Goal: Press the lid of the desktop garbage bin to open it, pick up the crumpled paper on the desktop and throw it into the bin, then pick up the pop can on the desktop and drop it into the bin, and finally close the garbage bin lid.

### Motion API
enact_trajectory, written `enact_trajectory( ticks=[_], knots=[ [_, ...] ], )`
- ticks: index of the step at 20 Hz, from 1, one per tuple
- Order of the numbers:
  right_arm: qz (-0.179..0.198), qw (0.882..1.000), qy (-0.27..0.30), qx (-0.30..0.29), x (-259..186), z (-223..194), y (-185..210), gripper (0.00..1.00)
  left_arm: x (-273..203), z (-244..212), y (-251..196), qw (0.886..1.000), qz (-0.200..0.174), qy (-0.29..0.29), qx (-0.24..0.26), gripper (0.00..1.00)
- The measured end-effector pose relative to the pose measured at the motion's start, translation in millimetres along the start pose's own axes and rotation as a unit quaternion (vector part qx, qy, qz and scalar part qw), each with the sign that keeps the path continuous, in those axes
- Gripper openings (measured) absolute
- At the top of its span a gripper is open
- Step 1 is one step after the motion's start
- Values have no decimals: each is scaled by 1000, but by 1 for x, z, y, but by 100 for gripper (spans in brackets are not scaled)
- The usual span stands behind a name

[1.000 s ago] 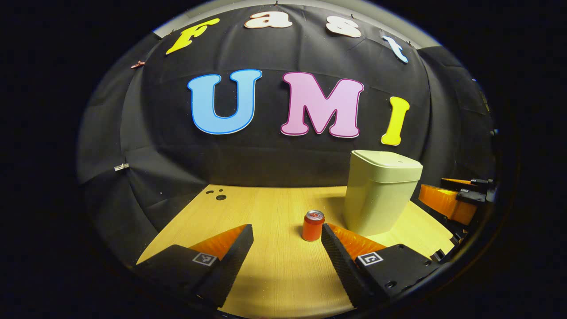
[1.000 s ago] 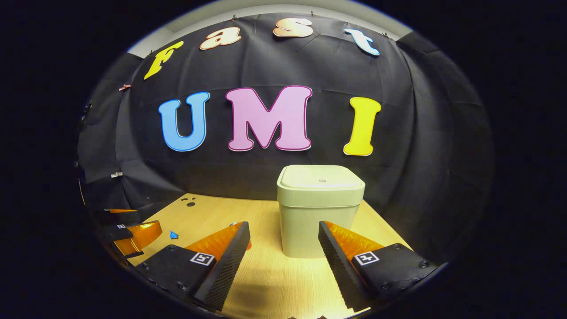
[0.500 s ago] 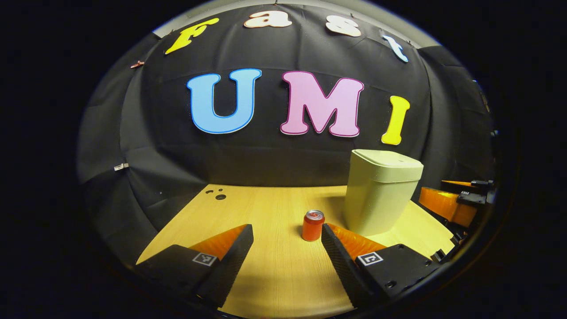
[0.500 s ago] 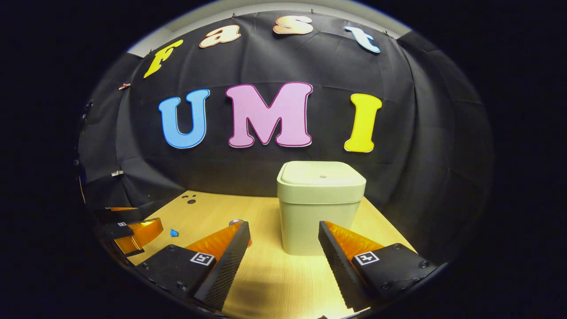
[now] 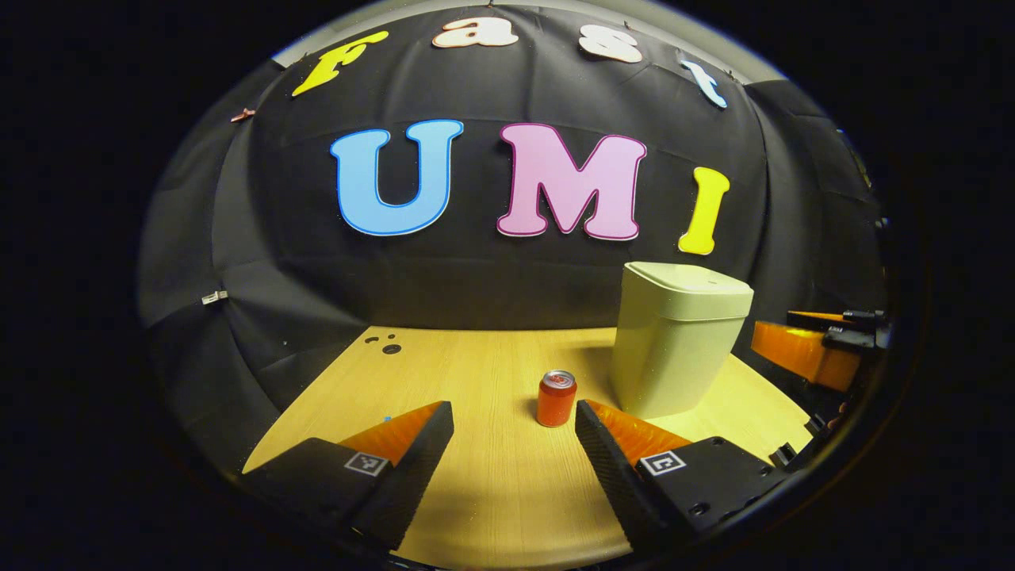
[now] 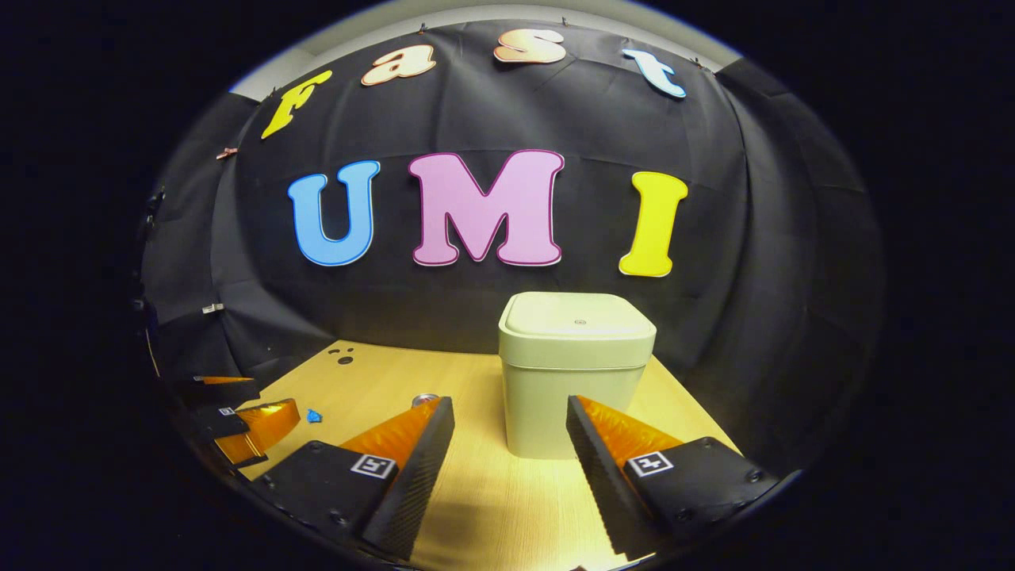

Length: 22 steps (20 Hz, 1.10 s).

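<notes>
Still-lidded bin (image 6: 576, 373), can (image 5: 556, 398) upright, jaws parted

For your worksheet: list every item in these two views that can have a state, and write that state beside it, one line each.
Garbage bin: upright on the desk, lid closed.
Pop can: upright on the desk, not held.
Crumpled paper: lying on the desk, untouched.
Left tool: open, empty.
Right tool: open, empty, facing the bin.

A light wooden worktop (image 5: 476, 492) is seen. On it stand a closed bin (image 6: 575, 373) and, to its left, an upright can (image 5: 556, 398); a small blue scrap (image 6: 314, 415) lies farther left.
</notes>
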State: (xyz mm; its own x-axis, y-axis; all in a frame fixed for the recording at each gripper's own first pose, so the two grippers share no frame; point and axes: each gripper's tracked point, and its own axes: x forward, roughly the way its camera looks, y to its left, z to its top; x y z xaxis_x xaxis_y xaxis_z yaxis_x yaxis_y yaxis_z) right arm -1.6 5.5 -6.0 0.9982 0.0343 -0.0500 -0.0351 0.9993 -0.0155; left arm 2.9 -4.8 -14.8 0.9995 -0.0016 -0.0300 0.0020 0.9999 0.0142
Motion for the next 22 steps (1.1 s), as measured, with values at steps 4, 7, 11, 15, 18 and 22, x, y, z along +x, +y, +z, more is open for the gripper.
enact_trajectory(
  ticks=[4,7,11,15,18,22],
  knots=[
    [-1,1000,4,3,0,0,-4,74,-3,1,-2,1000,2,-4,0,99],
    [3,1000,11,5,-2,-3,-3,38,-4,-1,-4,1000,1,-4,0,99],
    [5,1000,9,0,-2,-1,-3,20,-8,-1,-4,1000,5,-8,6,99],
    [8,1000,15,1,-3,-4,-2,4,-10,-5,-6,1000,2,-4,2,99],
    [18,1000,23,-1,5,-8,3,7,-10,-5,-3,1000,5,-4,1,99],
    [52,998,26,2,3,-8,14,5,-8,-8,3,1000,9,1,-2,99]
  ],
)
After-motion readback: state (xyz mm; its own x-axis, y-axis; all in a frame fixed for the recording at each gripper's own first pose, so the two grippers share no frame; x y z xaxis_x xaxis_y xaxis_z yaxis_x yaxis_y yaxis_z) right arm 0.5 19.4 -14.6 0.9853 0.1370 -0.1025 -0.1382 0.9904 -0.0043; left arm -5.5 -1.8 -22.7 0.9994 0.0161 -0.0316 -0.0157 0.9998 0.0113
